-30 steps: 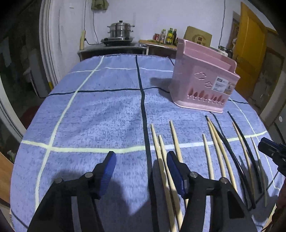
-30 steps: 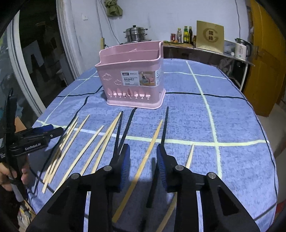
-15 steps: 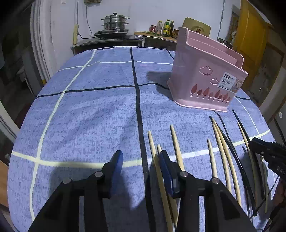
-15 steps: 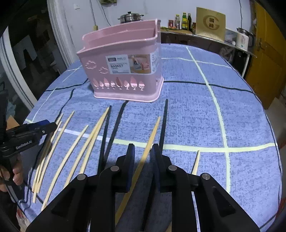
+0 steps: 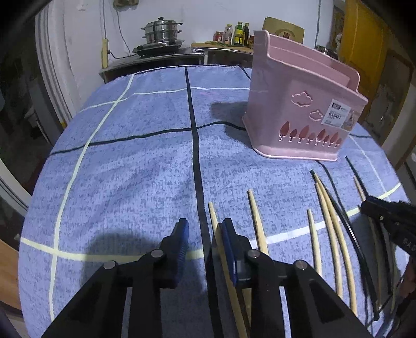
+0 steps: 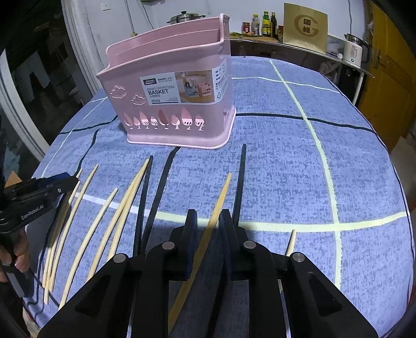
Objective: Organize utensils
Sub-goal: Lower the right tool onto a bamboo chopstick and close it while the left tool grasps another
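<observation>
Left wrist view first: the left gripper (image 5: 202, 234) points down at the blue checked terry tablecloth (image 5: 130, 169), and its jaws have just been closing, now a narrow gap with only cloth and a dark stripe between the blue pads. The pale bamboo chopstick (image 5: 226, 262) at the edge of the row runs just beside the pad on the right, maybe under it, and I can't tell whether it's touched, so nothing's gripped yet. Further right lie more pale bamboo chopsticks (image 5: 330, 234), fanned out with tips toward the holder, likely so each can be picked singly. Ahead and to the right stands the pink plastic chopstick basket (image 5: 299, 117), upright, well apart. Behind it, a steel steamer pot (image 5: 161, 31) on a burner against a white wall. Over to the right wrist view: the right gripper (image 6: 208, 228) straddles another pale bamboo chopstick (image 6: 221, 197), jaws just been closing, narrow on either side, but a sliver of gap shows, so I judge it unclamped. A thin black chopstick (image 6: 240, 182) lies just right of it; two more black chopsticks (image 6: 156, 197) are to the left. The basket sits dead ahead, its open top ready. Far left a hand (image 6: 15, 254) holds the other tool. Bottles (image 6: 265, 23) and a white kettle (image 6: 355, 52) line the counter.
</observation>
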